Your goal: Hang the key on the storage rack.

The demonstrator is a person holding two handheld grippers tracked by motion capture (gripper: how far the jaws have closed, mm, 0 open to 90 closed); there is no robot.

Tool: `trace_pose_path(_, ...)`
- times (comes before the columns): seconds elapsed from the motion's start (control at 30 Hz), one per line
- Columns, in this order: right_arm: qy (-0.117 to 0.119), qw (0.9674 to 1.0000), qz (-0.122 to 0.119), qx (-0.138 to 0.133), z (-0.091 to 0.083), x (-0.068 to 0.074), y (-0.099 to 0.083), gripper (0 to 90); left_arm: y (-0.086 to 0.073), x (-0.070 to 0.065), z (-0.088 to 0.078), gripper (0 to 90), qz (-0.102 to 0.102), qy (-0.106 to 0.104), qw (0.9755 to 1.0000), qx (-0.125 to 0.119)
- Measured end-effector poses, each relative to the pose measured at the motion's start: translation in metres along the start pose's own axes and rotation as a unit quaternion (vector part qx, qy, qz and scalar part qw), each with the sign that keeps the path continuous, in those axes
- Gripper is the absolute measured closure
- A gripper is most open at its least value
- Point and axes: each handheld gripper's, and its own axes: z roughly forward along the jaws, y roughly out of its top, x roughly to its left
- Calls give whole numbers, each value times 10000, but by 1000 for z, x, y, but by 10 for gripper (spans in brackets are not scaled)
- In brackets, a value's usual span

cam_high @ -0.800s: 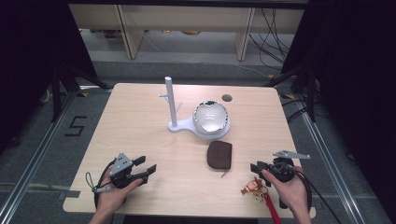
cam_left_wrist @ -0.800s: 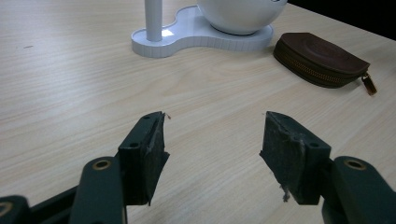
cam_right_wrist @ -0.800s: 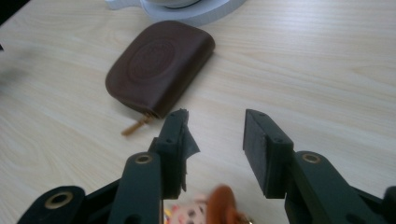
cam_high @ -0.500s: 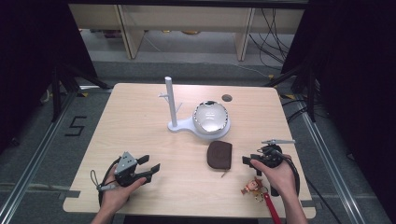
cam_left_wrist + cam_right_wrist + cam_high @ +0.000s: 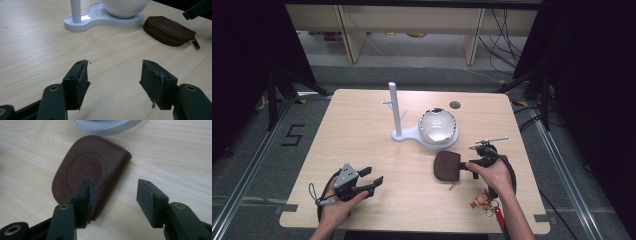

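Brown leather pouch [image 5: 447, 166] is what I'm going for: flat on the table [image 5: 362, 135], right of centre, just in front of the white stand base [image 5: 409, 135]. Right gripper view shows it as a rounded-corner zip case with an embossed round stamp on top.

Handling, my read: light, soft-sided, some give under the pads; the leather should grip well. It lies low, so a straight top pinch would likely slide off. Better to take it across the long edge nearest me, or by the zipper rim. Zip pull [image 5: 196, 44] sticks out at one end, but it's small and floppy, a poor hold.

Right gripper [image 5: 113, 195] is right at the pouch, jaws spread wide, nothing pinched. One pad hangs over the pouch's near edge, the other over bare wood beside it; I can't tell if the first one touches.

Left gripper [image 5: 113, 75] is well apart on the left side of the table, jaws spread, empty, pointing toward the stand.

Around:
- white bowl-like dome [image 5: 438, 126] on the stand base, close behind the pouch. Tightest clearance if I lift away from me.
- white post [image 5: 395, 107] on the same base, further left, not in the way.
- keyring with small figure and red strap [image 5: 486, 202] under my right wrist, near the table edge. Could snag the cable on pullback.
- small dark disc [image 5: 455, 105] near the far edge, irrelevant.
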Motion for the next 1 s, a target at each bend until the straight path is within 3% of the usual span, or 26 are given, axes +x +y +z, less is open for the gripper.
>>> trace_pose_path(0.1, 65, 9998, 176, 44, 5, 2, 5, 474, -1, 0, 1, 376, -11, -30, 10000, -14)
trace_pose_path(0.23, 84, 9998, 164, 92, 9, 2, 9, 476, -1, -1, 1, 375, 10, 18, 10000, 15)
trace_pose_path(0.3, 152, 9990, 356, 205, 13, 5, 13, 477, -1, 0, 1, 375, 16, -18, 10000, -25)
trace_pose_path(0.33, 167, 9977, 569, 337, 13, 9, 15, 477, -1, 0, 1, 374, 8, -10, 10000, -39)
trace_pose_path(0.37, 147, 9994, 214, 230, 16, 3, 16, 476, -1, 0, 1, 373, -1, -11, 10000, -44)
trace_pose_path(0.4, 149, 9990, 310, 280, 18, 5, 17, 474, -1, 0, 0, 372, -7, 1, 10000, -34)
trace_pose_path(0.43, 212, 9974, 579, 385, 18, 9, 19, 473, -1, 0, 0, 371, -11, -1, 10000, -38)
trace_pose_path(0.47, 54, 9979, 461, 462, 20, 7, 21, 468, -1, 0, 0, 370, -19, 17, 10000, -21)
trace_pose_path(0.5, 54, 9979, 461, 462, 20, 7, 21, 468, -1, 0, 0, 370, -19, 17, 10000, -21)
trace_pose_path(0.53, 164, 9963, 619, 578, 22, 11, 23, 465, -1, 0, 1, 370, -10, -8, 10000, -46)
trace_pose_path(0.57, 162, 9960, 609, 636, 22, 10, 24, 464, -1, 0, 1, 370, -6, -3, 10000, -41)
trace_pose_path(0.6, 195, 9972, 524, 490, 26, 9, 23, 463, -1, 0, 1, 370, 0, -3, 10000, -43)
trace_pose_path(0.63, 125, 9964, 520, 663, 25, 9, 25, 463, -1, 0, 1, 370, 0, -3, 10000, -43)
trace_pose_path(0.7, 64, 9967, 439, 677, 28, 8, 25, 461, -1, 0, 1, 370, 6, -1, 10000, -43)
trace_pose_path(0.77, 111, 9944, 713, 773, 30, 12, 26, 460, -1, 0, 1, 369, 3, -6, 10000, -27)
trace_pose_path(0.87, 95, 9947, 604, 822, 33, 8, 27, 454, -1, 0, 1, 369, -47, 1, 10000, -26)
trace_pose_path(1.0, 153, 9939, 701, 842, 33, 7, 28, 454, -1, 0, 1, 369, -59, -3, 10000, -29)
